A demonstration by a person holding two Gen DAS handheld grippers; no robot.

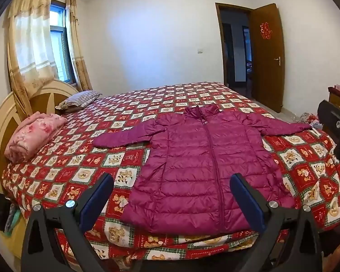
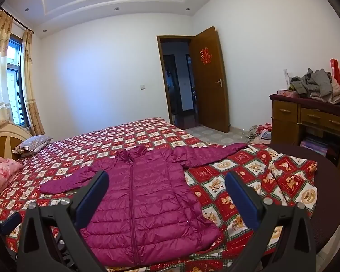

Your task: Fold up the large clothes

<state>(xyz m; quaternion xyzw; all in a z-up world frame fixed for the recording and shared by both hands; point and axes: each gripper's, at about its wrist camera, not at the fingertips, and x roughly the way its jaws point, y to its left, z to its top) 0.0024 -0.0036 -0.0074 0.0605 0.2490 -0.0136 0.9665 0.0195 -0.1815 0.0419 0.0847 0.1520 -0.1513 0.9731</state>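
1. The jacket (image 1: 199,165) is lying flat on the bed (image 1: 79,158), front up and zipped, collar away from the fingers and hem nearest them. Both sleeves are spreading out to the sides, so nothing looks folded yet.
2. The left gripper (image 1: 172,201) is hovering at the near edge of the bed with its fingers (image 1: 97,195) standing wide and nothing between them. The jacket's left hem corner is sitting just ahead of the gap, and the left sleeve (image 1: 122,138) is lying well beyond and to the left of the left finger.
3. A sound first move, as I judge it, is taking that left sleeve near the cuff and bringing it across the chest, closing on one layer of the shell only, since the quilted fabric looks slippery and puffy.
4. The right gripper (image 2: 167,204) is also hanging open at the near edge, its fingers (image 2: 244,204) wide and empty. The jacket's body is filling the space between and ahead of them, with the zip running forward from near the left finger.
5. The right sleeve (image 2: 215,154) is stretching away beyond the right finger, its cuff reaching the far corner of the bed. It probably needs gripping before it is slipping over that edge.
6. Working both sleeves inward evenly should be keeping the zip line straight; pulling one side harder risks dragging the whole jacket across the bed.
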